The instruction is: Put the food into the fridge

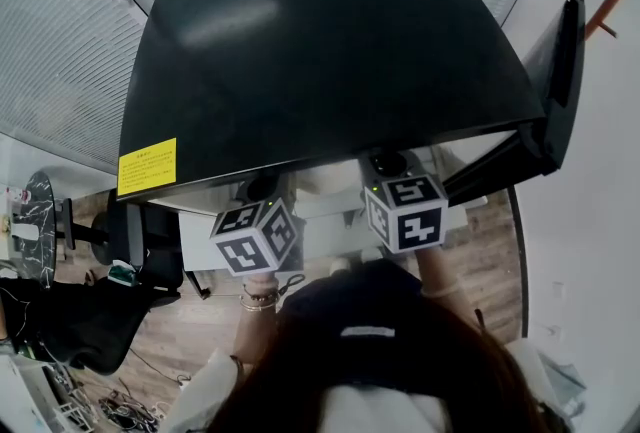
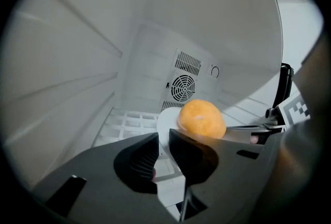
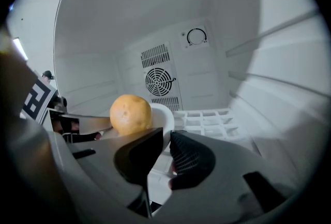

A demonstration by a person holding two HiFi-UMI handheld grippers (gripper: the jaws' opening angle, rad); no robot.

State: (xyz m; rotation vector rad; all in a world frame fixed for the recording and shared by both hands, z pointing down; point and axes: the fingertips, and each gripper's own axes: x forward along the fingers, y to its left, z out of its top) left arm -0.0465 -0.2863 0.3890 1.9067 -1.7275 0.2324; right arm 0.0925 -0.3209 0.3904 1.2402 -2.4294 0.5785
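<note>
Left claw (image 2: 164, 136) sat slightly open, the rim of the white plate (image 2: 164, 117) loose in its narrow gap. The orange (image 2: 201, 118) rode on that plate, inside the fridge (image 2: 77, 62), over the white shelf (image 2: 126, 120), with the fan grille (image 2: 182, 87) behind. Right claw (image 3: 166, 136) pinched the plate's opposite rim.

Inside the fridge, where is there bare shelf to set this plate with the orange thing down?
The white grid shelf is bare behind the plate back to the fan grille, and out to both side walls. Only the front is crowded: the plate with the round orange food, and the left tongs and right tongs at its rim.
</note>
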